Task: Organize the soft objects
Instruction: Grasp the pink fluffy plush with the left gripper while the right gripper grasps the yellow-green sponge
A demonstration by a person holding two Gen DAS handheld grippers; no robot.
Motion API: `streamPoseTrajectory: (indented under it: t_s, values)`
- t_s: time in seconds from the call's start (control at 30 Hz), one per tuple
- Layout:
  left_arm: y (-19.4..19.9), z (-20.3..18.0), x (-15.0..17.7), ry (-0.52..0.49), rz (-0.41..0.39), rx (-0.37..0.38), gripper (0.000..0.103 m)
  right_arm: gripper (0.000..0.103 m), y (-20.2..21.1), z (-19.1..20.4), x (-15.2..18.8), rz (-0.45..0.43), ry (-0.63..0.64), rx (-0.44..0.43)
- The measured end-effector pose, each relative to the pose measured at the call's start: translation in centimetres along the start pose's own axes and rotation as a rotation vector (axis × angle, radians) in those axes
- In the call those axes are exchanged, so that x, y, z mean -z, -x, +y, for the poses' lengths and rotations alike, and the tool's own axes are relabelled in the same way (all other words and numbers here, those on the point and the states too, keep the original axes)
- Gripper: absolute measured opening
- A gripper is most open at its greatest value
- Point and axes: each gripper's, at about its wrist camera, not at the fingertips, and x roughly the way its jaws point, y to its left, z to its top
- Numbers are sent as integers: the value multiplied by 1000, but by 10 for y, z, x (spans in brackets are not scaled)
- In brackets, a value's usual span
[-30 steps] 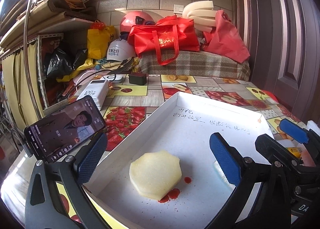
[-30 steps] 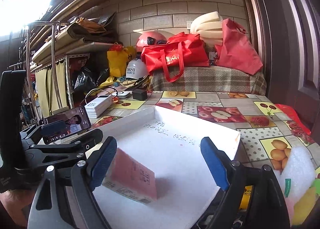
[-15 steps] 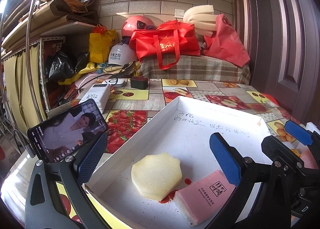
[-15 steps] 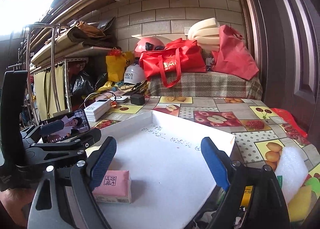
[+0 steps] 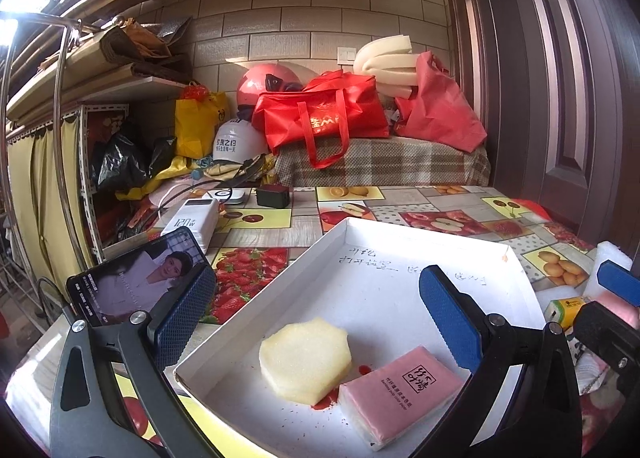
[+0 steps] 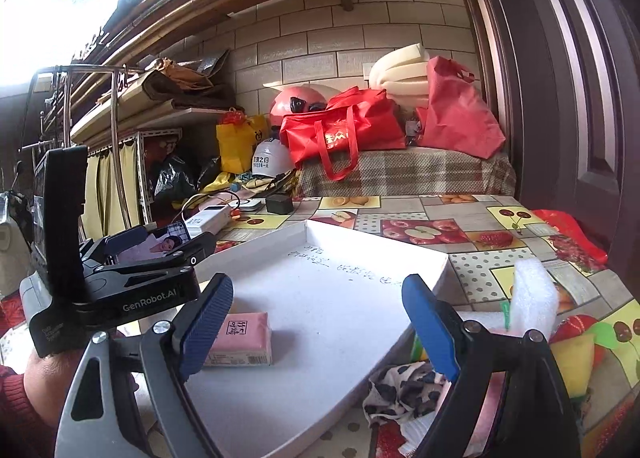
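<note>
A shallow white tray lies on the fruit-print tablecloth. In its near corner a pale yellow sponge lies flat, with a pink tissue pack close to its right. My left gripper hovers open over that corner, holding nothing. My right gripper is open and empty above the tray's near right part. The pink pack rests flat just beyond its left finger, apart from the pads. One of the right gripper's blue pads shows at the left wrist view's right edge.
Right of the tray lie a white foam block, a leopard-print cloth, a yellow sponge and a small yellow-green pack. Left of it are a lit phone and a white power bank. Bags and helmets crowd the back.
The pink pack, tilted between the right gripper's fingers a second ago, now lies flat in the tray beside the sponge. The right gripper has drawn away to the right. The left gripper barely moved.
</note>
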Motion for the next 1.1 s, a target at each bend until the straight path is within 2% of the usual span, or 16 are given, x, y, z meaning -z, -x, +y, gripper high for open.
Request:
streamPoseTrajectory:
  t_s: [0.1,0.27,0.3,0.37,0.47,0.53,0.67,0.77,0.87,0.93,0.97,1.07,1.1]
  values:
    - [7,-11,2,-18,12,74,103,87,27,-21,1,-54,-19,34]
    - [21,-51,8,-75,58,269,103,87,77,-89,-1,-121,-89,187]
    - [24,-62,9,-90,74,318,103,87,85,-103,-1,-117,-90,212]
    - [31,-87,11,-126,96,406,103,87,89,-125,2,-50,-61,245]
    - [39,-130,14,-191,121,505,103,87,87,-146,4,48,-62,179]
    - [40,-154,16,-228,145,537,103,87,82,-145,5,85,-24,155]
    - [33,-182,18,-261,197,551,103,86,61,-138,8,166,36,85]
    - [27,-187,18,-239,220,559,102,82,50,-132,11,192,78,53]
    - [18,-192,18,-231,255,557,96,78,36,-134,14,237,87,23]
    - [15,-194,18,-225,266,565,93,67,26,-138,16,282,70,-14]
    - [14,-195,18,-224,268,577,89,67,22,-140,17,301,63,-23]
    - [8,-205,20,-256,308,583,65,67,14,-143,19,334,53,-30]
    - [8,-206,20,-259,314,585,51,66,12,-143,20,346,52,-27]
